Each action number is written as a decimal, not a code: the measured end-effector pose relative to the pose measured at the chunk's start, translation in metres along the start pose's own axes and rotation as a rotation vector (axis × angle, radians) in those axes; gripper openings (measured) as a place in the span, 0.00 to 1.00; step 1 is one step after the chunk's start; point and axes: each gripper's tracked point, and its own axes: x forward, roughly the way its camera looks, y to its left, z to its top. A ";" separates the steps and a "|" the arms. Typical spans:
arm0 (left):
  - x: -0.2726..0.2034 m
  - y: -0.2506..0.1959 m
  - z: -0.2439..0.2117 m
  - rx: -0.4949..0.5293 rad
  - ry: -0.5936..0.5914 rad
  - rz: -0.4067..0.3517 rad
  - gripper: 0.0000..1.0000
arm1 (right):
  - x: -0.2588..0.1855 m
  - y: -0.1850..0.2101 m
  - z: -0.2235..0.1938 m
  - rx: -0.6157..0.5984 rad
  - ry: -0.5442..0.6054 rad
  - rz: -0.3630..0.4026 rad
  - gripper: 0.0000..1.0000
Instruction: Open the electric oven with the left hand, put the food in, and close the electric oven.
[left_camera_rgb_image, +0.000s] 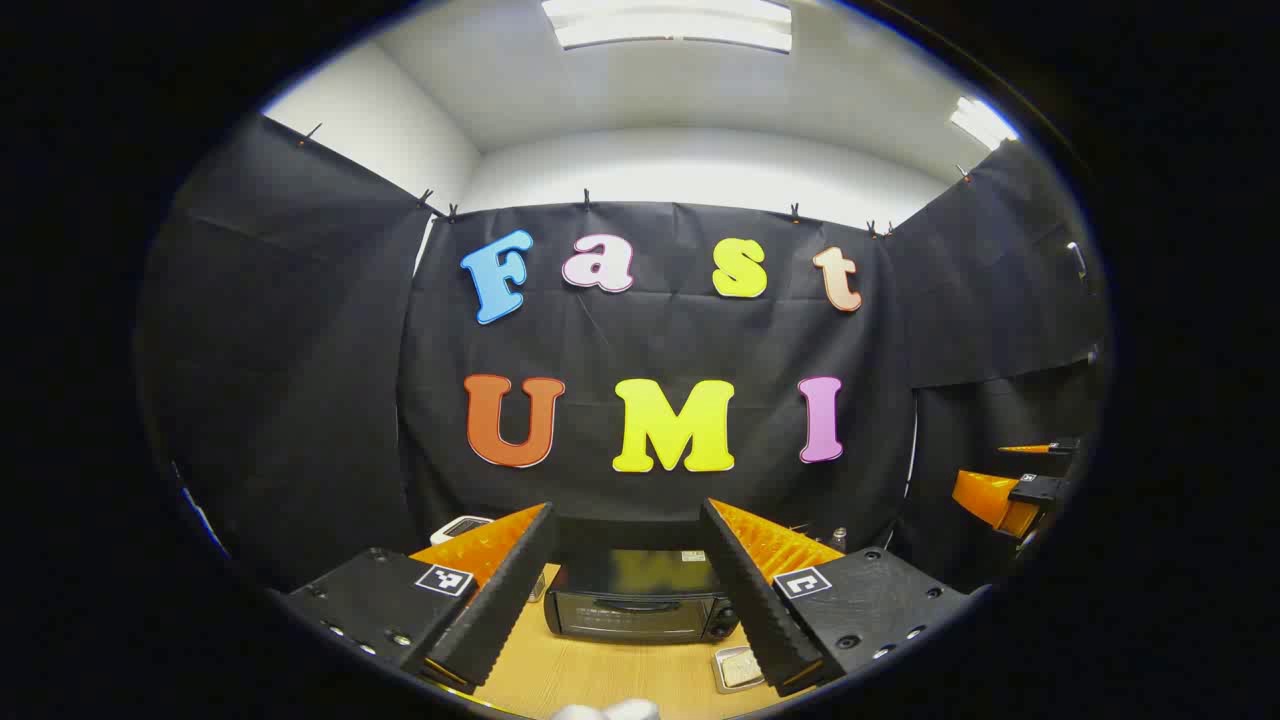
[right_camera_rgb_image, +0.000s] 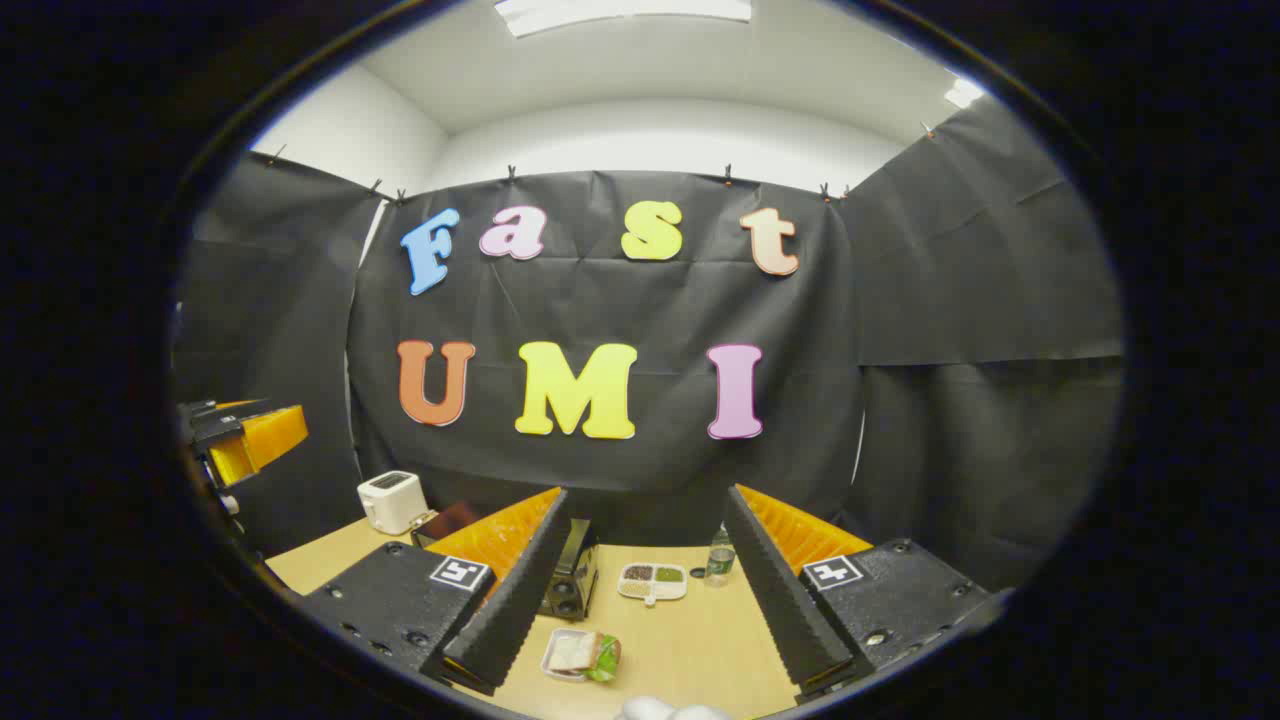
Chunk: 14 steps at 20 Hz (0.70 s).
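Wooden surface carries the black electric oven, door shut, straight ahead of my left tool, which is wide open and empty. My right tool, also wide open and empty, hovers over the food in its small tray. Nearby stand a white toaster, a divided dish and a small bottle.

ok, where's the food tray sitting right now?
In the right gripper view the food tray lies on the wooden table between the open fingers, just in front of the electric oven, with a divided snack dish behind it to the right.
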 end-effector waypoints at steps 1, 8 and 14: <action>0.003 0.001 0.001 0.000 -0.001 0.002 0.93 | 0.001 0.000 0.003 -0.004 -0.007 -0.002 0.99; 0.010 0.005 -0.001 0.025 0.009 0.013 0.93 | 0.008 0.004 0.013 -0.015 -0.032 0.007 0.99; 0.011 0.005 -0.004 0.044 0.016 0.013 0.94 | 0.013 -0.002 0.011 0.008 -0.027 -0.013 0.95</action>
